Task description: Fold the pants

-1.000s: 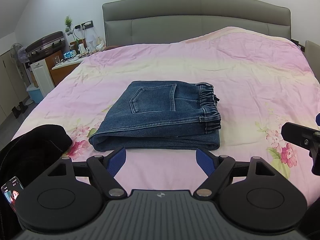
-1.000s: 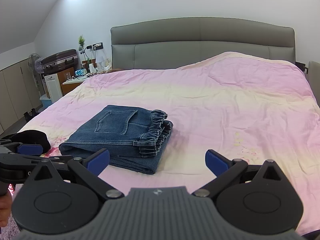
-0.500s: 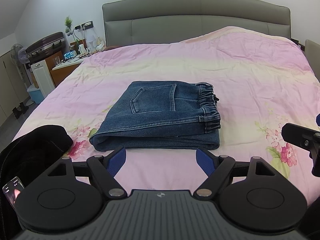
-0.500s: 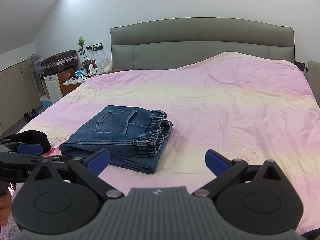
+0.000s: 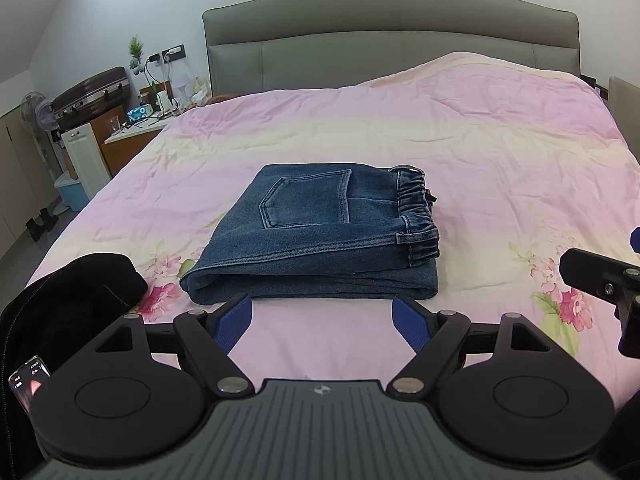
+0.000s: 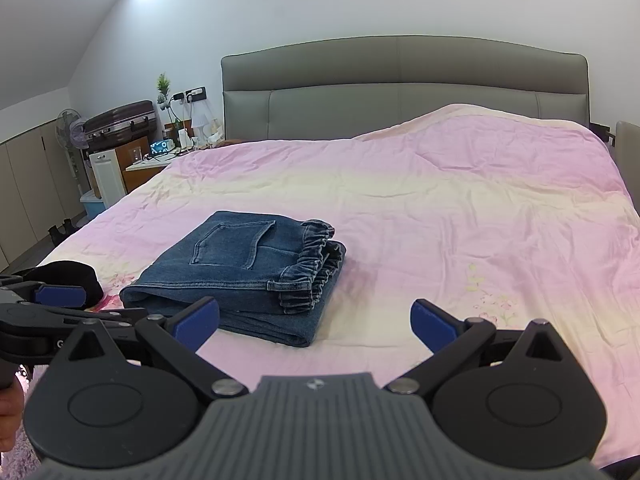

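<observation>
Dark blue jeans (image 5: 320, 236) lie folded into a compact rectangle on the pink bedspread (image 5: 460, 152), back pocket up, elastic waistband at the right. They also show in the right wrist view (image 6: 244, 272). My left gripper (image 5: 322, 320) is open and empty, held just short of the jeans' near folded edge. My right gripper (image 6: 314, 322) is open and empty, to the right of the jeans and short of them; its left pad overlaps the jeans' near edge in view. The left gripper (image 6: 60, 296) shows at the left of the right wrist view.
A black garment (image 5: 80, 292) lies at the near left bed corner, with a lit phone (image 5: 28, 376) beside it. A grey headboard (image 5: 392, 36) backs the bed. A nightstand (image 5: 132, 140), suitcase and fan stand to the left.
</observation>
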Available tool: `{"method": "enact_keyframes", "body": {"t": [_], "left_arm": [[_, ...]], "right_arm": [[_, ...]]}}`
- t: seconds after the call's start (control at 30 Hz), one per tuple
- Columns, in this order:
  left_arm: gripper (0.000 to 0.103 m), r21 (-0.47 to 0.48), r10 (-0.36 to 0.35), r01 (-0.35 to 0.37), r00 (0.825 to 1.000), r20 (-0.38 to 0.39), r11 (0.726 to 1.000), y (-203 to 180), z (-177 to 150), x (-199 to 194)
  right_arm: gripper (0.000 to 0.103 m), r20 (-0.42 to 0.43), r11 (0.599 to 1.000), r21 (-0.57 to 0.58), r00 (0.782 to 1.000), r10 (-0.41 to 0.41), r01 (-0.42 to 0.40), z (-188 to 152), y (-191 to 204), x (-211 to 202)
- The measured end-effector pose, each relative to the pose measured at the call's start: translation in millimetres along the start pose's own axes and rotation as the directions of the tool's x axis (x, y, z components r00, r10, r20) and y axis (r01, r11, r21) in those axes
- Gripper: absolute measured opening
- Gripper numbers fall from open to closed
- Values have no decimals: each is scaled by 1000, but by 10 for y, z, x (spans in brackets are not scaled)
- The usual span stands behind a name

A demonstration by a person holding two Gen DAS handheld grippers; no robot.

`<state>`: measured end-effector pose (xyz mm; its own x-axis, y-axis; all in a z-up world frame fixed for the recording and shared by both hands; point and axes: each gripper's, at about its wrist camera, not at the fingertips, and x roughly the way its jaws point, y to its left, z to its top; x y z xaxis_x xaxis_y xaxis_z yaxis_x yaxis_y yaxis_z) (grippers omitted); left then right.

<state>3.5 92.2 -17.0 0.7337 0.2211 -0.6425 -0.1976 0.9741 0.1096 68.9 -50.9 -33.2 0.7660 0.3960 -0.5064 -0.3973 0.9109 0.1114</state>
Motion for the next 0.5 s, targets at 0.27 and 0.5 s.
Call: {"method": "enact_keyframes", "body": {"t": [0.27, 0.5], "left_arm": [[93, 5, -17, 17, 1000, 12, 1000, 25, -9, -25], [93, 25, -59, 57, 997, 47, 998, 23, 9, -73]], "right_arm": [[98, -16, 1000, -6, 1000, -3, 3, -13, 21, 4], [98, -30, 1000, -9, 999, -12, 12, -10, 31, 24]]}}
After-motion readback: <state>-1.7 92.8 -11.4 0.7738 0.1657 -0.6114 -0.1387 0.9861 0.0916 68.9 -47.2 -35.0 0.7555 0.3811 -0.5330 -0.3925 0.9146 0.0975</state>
